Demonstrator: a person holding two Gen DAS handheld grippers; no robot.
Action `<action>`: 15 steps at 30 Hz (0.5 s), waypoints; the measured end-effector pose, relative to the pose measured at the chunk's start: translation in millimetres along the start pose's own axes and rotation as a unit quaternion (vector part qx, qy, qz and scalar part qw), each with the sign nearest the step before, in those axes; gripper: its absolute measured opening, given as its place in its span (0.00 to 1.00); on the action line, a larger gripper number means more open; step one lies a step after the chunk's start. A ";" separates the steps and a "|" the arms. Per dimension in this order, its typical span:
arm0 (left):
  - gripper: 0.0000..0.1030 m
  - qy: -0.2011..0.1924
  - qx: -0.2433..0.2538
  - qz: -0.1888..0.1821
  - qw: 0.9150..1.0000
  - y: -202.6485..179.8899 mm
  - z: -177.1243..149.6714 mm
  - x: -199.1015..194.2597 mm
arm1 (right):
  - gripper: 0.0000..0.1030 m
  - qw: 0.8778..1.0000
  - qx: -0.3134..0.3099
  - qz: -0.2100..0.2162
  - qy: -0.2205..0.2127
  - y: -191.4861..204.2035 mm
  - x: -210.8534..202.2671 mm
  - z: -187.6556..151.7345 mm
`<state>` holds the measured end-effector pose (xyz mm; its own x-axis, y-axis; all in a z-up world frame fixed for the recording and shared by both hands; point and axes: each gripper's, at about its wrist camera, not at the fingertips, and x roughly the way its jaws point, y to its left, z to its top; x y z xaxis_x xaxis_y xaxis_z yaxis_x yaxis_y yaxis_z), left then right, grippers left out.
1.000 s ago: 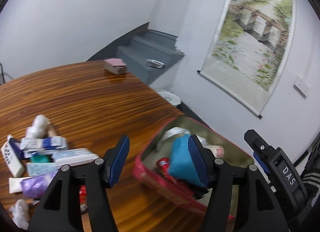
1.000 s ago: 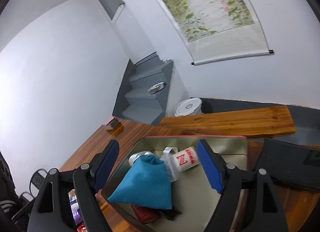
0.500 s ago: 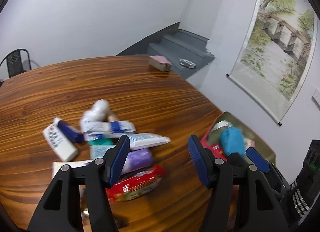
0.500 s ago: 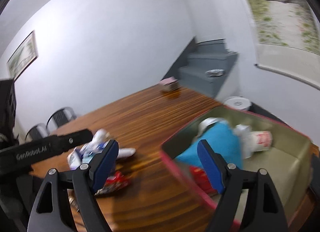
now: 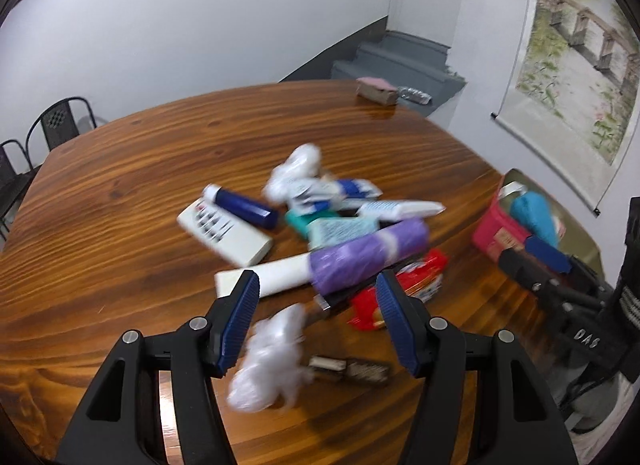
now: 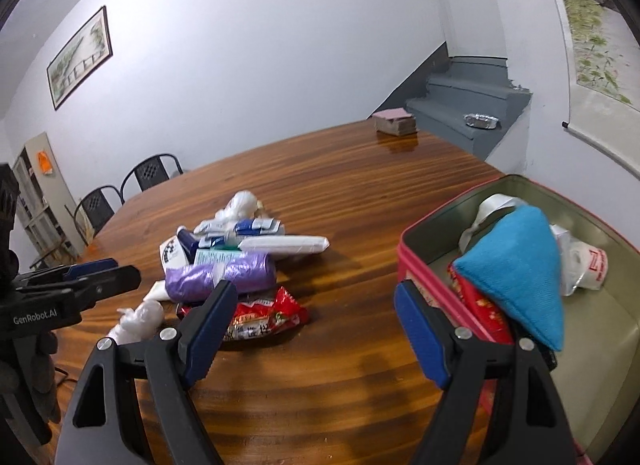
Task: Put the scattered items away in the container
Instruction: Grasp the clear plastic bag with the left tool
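A red tin [image 6: 436, 229] holds a blue cloth pouch [image 6: 520, 261], a red packet and white items; it also shows at the right of the left wrist view [image 5: 494, 225]. A pile of loose items lies mid-table: a purple roll [image 5: 370, 255], a red snack packet [image 6: 264, 315], a white remote [image 5: 224, 233], a dark blue tube [image 5: 244, 205], white tubes. A crumpled white wrapper [image 5: 272, 361] lies just under my left gripper [image 5: 318, 315], which is open and empty. My right gripper [image 6: 310, 331] is open and empty, between the pile and the tin.
A small pink-topped box [image 5: 376, 89] sits at the far edge of the wooden table [image 5: 120, 185]. A dark brown packet [image 5: 350, 369] lies near the white wrapper. Black chairs [image 5: 60, 125] stand beyond the table's left side. Grey steps [image 6: 468, 99] rise behind.
Both grippers have swung left, away from the tin and toward the pile. The left gripper now sits over the white wrapper; both stay open.
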<state>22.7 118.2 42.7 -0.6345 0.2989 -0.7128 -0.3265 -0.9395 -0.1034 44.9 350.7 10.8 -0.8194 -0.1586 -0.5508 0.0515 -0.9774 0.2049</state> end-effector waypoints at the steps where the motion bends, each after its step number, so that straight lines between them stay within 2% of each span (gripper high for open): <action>1: 0.62 0.002 -0.003 0.002 1.000 3.4 -0.5 1.2 | 0.81 1.000 0.000 0.003 0.004 0.8 1.1 -0.8; 15: 0.62 0.064 0.006 0.016 0.998 17.0 -23.0 36.1 | 0.81 0.999 0.003 0.021 0.036 0.7 10.2 -5.3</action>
<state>10.3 109.2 -0.7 -0.5507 0.2445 -0.7981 -0.3163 -0.9460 -0.0715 39.6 347.6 1.0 -0.7729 -0.2091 -0.5991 0.0804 -0.9688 0.2343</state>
